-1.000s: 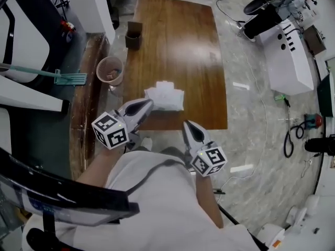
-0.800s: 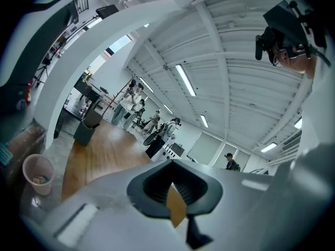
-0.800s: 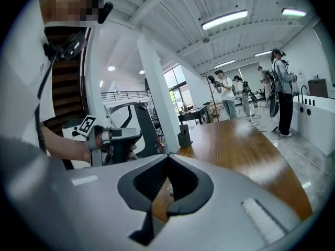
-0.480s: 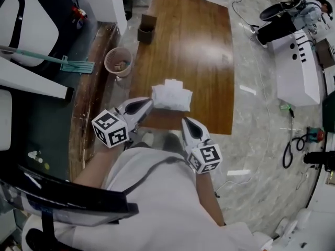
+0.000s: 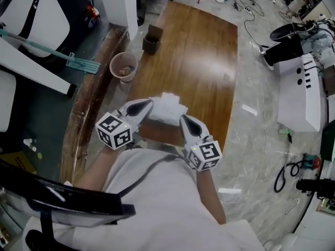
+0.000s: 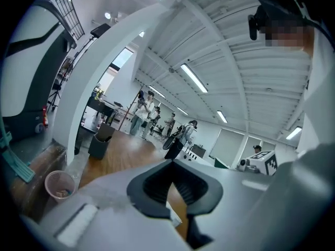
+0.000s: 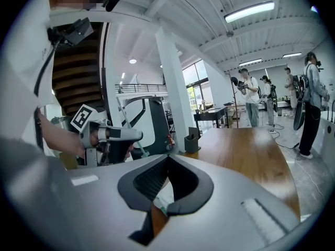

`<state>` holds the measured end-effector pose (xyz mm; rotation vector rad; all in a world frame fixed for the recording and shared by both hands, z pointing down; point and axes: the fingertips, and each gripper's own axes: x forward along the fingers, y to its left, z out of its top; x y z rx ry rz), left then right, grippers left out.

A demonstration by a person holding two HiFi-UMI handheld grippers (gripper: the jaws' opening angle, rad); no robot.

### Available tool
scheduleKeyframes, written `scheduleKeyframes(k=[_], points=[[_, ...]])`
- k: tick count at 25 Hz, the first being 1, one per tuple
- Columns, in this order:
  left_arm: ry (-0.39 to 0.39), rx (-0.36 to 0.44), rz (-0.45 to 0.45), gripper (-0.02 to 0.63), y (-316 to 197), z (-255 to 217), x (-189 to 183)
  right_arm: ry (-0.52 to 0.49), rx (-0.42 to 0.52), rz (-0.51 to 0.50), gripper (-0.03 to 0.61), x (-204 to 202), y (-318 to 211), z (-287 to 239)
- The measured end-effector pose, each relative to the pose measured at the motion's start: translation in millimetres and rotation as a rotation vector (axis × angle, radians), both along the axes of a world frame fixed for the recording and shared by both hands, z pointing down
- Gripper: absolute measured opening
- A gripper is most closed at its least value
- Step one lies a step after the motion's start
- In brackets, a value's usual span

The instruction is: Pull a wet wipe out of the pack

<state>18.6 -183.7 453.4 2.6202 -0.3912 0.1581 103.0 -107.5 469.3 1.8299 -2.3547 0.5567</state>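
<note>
- The worktop (image 5: 196, 51) is a long brown wooden slab. It carries the pack at its near end, and a dark box (image 5: 152, 39) stands at its far left corner, well apart from the pack.
- A bin (image 5: 123, 67) stands on the floor just beside the worktop's left edge and looks to have no part in the job.
- The pack (image 5: 167, 109) lies near the worktop's near edge, between the tips of the two tongs. It is white and rumpled on top, so it is probably a soft film pouch. It is likely light enough to slide or lift along with the wipe unless something pins it.
- The left tongs (image 5: 146, 105) are closed and empty, with the tip at the pack's left side. I cannot tell whether it touches the pack or is only just beside it.
- The right tongs (image 5: 185, 120) are closed too, with nothing between them, and the tip is by the pack's near right corner.
- The wipe should be thin, limp and damp, so it would cling, stretch a little and perhaps drag the next sheet after it.
  - The best hold looks like the raised white fold at the top middle, pinched well in rather than at the very edge.
  - The other tongs could meanwhile press down on a flat end of the pack.
  - Whether a free tab already sticks out is too small to tell.
  - Either tongs must open before they can grip.
</note>
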Motion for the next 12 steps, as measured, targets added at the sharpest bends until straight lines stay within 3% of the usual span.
scheduleKeyframes(k=[12], points=[[-0.079,-0.020,-0.136,0.002,0,18,26,0.010,-0.059,-0.177,0.009,31,-31,21]])
